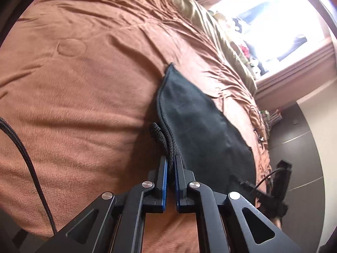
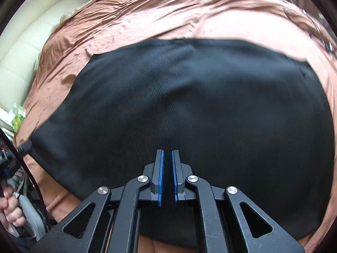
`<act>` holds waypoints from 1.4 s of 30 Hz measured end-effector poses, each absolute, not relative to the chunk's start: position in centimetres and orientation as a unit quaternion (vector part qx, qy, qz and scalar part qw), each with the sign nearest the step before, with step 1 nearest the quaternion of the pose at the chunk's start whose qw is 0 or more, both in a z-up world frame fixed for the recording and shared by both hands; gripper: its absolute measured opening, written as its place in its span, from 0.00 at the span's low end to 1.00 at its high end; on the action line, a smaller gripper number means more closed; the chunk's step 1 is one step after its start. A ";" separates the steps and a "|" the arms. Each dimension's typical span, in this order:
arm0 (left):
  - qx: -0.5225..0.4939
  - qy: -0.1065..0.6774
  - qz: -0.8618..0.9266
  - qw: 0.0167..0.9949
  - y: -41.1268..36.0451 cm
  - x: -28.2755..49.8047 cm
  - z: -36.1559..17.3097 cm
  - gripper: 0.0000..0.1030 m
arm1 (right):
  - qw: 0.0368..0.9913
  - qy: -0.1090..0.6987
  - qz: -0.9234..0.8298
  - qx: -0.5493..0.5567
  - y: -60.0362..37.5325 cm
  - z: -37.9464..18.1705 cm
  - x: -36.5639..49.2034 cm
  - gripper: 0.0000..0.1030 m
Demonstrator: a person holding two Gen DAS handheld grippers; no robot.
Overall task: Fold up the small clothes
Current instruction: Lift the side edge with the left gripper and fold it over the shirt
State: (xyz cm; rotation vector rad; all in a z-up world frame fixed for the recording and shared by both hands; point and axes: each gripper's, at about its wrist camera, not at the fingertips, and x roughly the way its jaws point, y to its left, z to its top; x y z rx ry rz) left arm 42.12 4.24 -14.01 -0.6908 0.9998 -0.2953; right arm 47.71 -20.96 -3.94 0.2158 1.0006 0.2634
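Rust-brown bedspread (image 1: 80, 80) covers the bed and fills most of the left wrist view; a bright window sits far beyond the black ribbed-knit garment (image 1: 202, 130), past a strip of olive-gold satin bedding (image 1: 212, 27). Garment lies on the bedspread, its near corner bunched up. Left gripper (image 1: 171, 162) has its blue-padded jaws pinched together on that thick rolled hem. One braided black cable (image 1: 25, 154) runs well to the left of the garment. Right of the garment, at the bed's edge, a dark piece of hardware shows; probably the other tool, too blurred to confirm.

Right wrist view: same garment (image 2: 189, 97) spread wide and mostly flat across the bedspread (image 2: 168, 16), cream padded headboard (image 2: 31, 42) far to its upper left. Right gripper (image 2: 167, 154) hovers over the garment's near half, jaws together, and I see no cloth between the pads. A person's hand (image 2: 12, 208) shows at the frame edge, lower left of the garment.

Risks, as I judge them:
- left pinch sits on the hem roll only, so a lift could let it slip out
- single-point hold may drag the whole garment sideways and skew the fold
- cable could snag the bedspread

Count: one garment, two grippers, one cable, one hand.
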 end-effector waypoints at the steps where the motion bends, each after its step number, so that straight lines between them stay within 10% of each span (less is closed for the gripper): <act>1: -0.324 0.465 -0.144 0.811 3.8 42.4 -13.5 0.05 | 0.864 0.474 0.128 0.114 -21.3 -4.2 47.0 0.04; 33: -0.209 0.410 -0.315 0.830 -11.6 45.7 0.8 0.05 | 0.875 0.394 0.137 0.243 -31.3 -4.4 38.8 0.04; 42: -0.173 0.416 -0.359 0.817 -18.2 45.2 1.9 0.05 | 0.890 0.362 0.103 0.256 -35.2 -3.6 34.9 0.39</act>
